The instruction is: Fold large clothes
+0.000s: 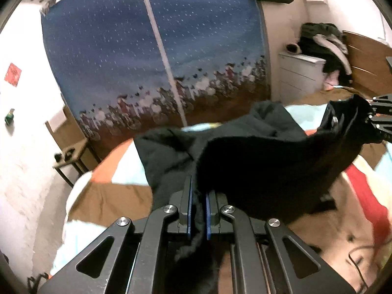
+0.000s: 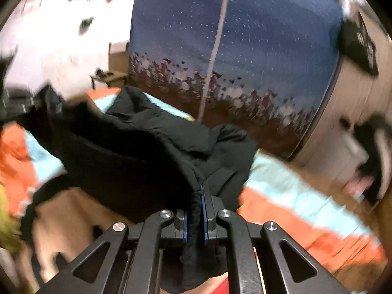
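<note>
A large black garment (image 1: pixel 257 152) hangs stretched between my two grippers above a bed. My left gripper (image 1: pixel 198 196) is shut on one edge of it, with cloth bunched between the blue pads. My right gripper (image 2: pixel 199 196) is shut on another edge of the same garment (image 2: pixel 137 152). In the left wrist view the right gripper (image 1: pixel 382 120) shows at the far right, holding the cloth's raised corner. The rest of the garment sags onto the bed (image 1: pixel 110 196) behind the lifted edge.
The bed has an orange, light-blue and brown cover (image 2: pixel 306 210). A blue starry fabric wardrobe (image 1: pixel 152 61) stands behind it. A white drawer unit (image 1: pixel 299 73) with piled clothes is at the right, and a small side table (image 1: pixel 71 159) at the left.
</note>
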A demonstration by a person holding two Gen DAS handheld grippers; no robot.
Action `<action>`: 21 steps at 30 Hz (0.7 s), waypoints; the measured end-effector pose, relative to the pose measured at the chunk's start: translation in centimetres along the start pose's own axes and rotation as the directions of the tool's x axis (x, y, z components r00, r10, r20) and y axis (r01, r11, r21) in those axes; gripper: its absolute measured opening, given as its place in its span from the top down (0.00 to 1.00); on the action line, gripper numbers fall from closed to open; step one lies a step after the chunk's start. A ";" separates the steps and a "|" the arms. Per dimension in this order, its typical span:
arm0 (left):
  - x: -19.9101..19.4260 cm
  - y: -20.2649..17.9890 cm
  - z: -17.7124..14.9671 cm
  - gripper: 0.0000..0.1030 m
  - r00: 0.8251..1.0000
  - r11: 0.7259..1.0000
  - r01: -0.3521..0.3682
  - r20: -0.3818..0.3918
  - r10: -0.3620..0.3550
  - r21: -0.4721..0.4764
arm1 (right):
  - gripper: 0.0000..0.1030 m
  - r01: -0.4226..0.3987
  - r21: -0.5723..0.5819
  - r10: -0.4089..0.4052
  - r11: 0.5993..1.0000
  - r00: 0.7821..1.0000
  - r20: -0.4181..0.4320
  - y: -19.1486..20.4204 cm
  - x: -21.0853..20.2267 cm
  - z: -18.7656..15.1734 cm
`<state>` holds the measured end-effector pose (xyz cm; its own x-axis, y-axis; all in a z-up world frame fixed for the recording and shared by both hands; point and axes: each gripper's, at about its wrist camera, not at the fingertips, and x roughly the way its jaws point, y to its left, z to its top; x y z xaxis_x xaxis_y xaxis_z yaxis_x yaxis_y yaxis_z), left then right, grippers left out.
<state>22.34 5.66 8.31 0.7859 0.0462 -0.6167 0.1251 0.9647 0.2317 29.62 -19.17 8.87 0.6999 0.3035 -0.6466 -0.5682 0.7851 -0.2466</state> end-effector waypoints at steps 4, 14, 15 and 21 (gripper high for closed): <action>3.8 0.8 1.4 0.94 0.998 0.999 -0.043 0.035 0.044 -0.032 | 0.92 0.064 -0.017 -0.064 0.998 0.998 -0.005 -0.7 4.5 2.3; 12.4 5.4 4.9 0.95 0.993 0.986 -0.116 0.020 0.119 -0.120 | 0.92 0.134 0.082 -0.134 0.988 0.991 -0.004 -2.8 14.1 6.1; 13.4 5.8 5.1 0.95 0.992 0.984 -0.122 0.012 0.125 -0.126 | 0.92 0.137 0.088 -0.137 0.987 0.991 -0.007 -2.8 14.9 6.4; 17.9 7.1 5.4 0.95 0.990 0.980 -0.141 -0.023 0.140 -0.142 | 0.92 0.144 0.123 -0.142 0.982 0.990 -0.027 -3.0 19.8 7.0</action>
<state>40.61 11.92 3.01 0.7814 0.1864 -0.5956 -0.0743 0.9754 0.2077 48.18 -11.78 1.88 0.7612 0.1744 -0.6246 -0.4042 0.8808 -0.2466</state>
